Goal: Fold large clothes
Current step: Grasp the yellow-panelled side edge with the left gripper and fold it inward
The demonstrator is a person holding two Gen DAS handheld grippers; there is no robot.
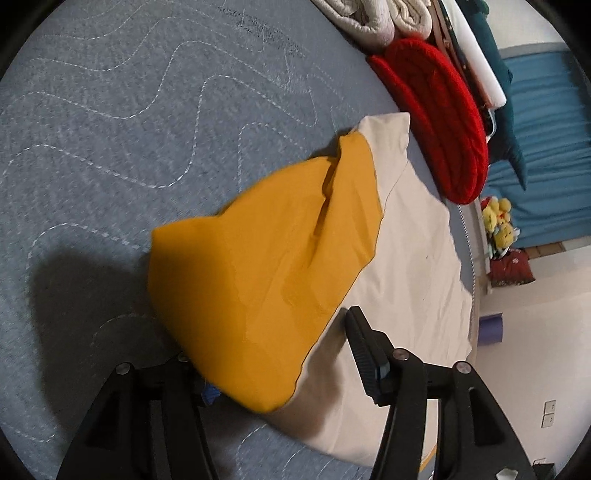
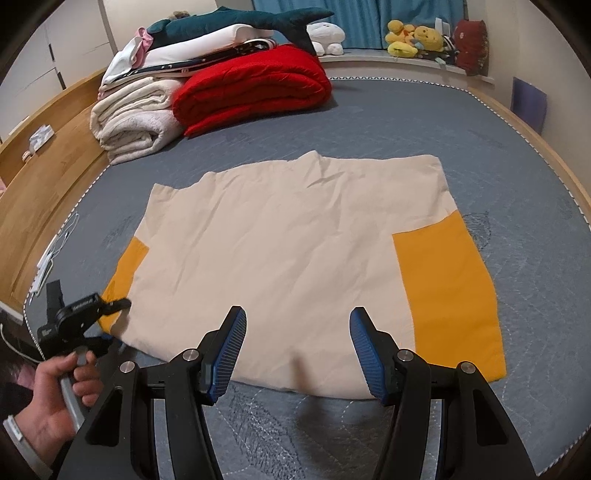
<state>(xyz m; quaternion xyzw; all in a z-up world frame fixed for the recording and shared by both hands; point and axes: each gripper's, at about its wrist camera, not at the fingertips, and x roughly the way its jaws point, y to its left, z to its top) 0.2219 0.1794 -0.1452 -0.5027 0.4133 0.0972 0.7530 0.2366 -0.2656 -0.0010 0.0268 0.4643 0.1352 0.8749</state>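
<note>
**Inspector A:** Where is the garment?

**Inspector B:** The cream garment (image 2: 295, 240) lies spread flat on the grey quilted mattress (image 2: 406, 122), near its front edge. There is an orange panel (image 2: 450, 288) down its right side and another at the left corner.

**A:** State of the left gripper (image 2: 114, 320)?

**B:** It is held in a hand (image 2: 55, 398) at the garment's left orange corner. In its own view the jaws stand partly apart. The orange fold (image 1: 266, 266) is raised and drapes over one finger, hiding it. The other finger (image 1: 364, 347) sits just beside the fold's edge, bare. The pads are not pinching the cloth.

**A:** And the right gripper (image 2: 297, 332)?

**B:** It is over the garment's near hem with its jaws well apart and nothing between them. The blue pads (image 2: 229, 354) are fully visible.

**A:** What else does the mattress carry?

**B:** At the far left end there is a folded red blanket (image 2: 255, 92). Touching its side are cream rolled towels (image 2: 136, 122). White folded linen (image 2: 192, 44) is stacked on top of both, and a teal shark plush (image 2: 258, 18) lies on the linen. All of this is well apart from the garment.

**A:** Anything beyond the bed?

**B:** A ledge (image 2: 369, 57) beneath the blue curtain holds yellow plush toys (image 2: 413, 38). A wooden bed frame (image 2: 55, 155) borders the mattress on the left.
</note>
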